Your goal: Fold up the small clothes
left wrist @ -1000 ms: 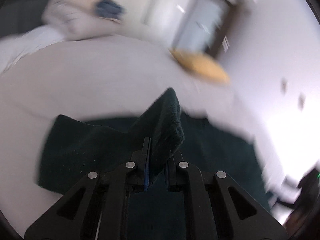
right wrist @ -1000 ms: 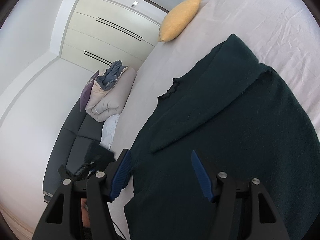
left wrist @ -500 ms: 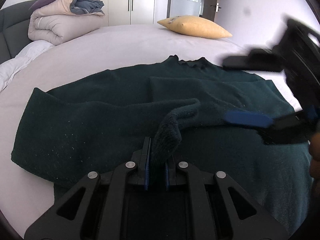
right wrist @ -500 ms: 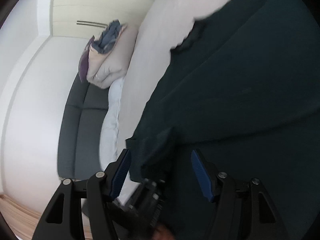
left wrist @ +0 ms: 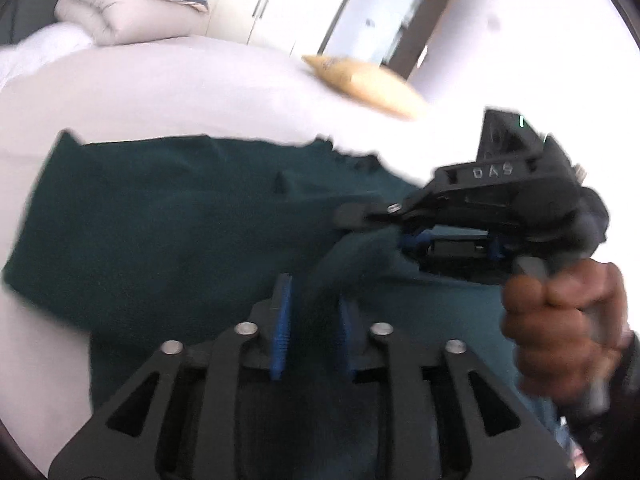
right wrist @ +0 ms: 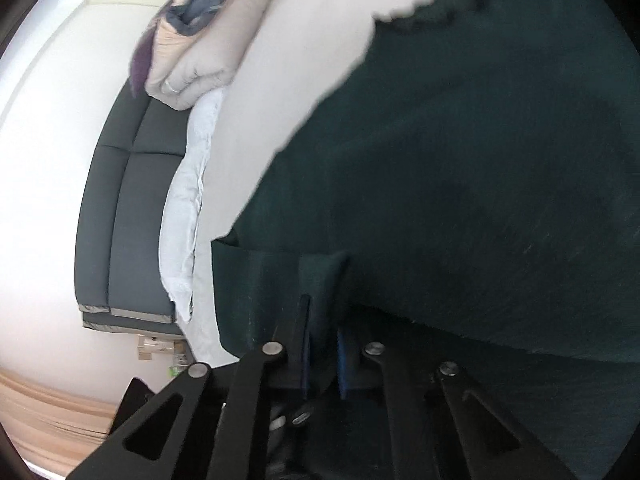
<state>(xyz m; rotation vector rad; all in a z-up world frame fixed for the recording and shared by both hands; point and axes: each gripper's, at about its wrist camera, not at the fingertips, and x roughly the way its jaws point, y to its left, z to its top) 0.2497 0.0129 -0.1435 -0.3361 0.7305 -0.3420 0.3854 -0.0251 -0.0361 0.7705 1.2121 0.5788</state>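
Note:
A dark green knit sweater lies spread on a pale bed sheet. My left gripper sits low over the sweater with its blue pads parted, a fold of fabric running loosely between them. My right gripper shows in the left wrist view, held by a hand, pinching a raised fold of the sweater. In the right wrist view the right gripper is shut on that sweater fold, and the sweater fills most of the frame.
A yellow pillow lies at the bed's far side near a door. A folded beige duvet with blue cloth on top sits by a dark grey headboard. White pillows line the headboard. Wood floor lies beside the bed.
My left gripper has opened its pads and loosened its hold on the sleeve. My right gripper has come in over the sweater and shut on a fold of it.

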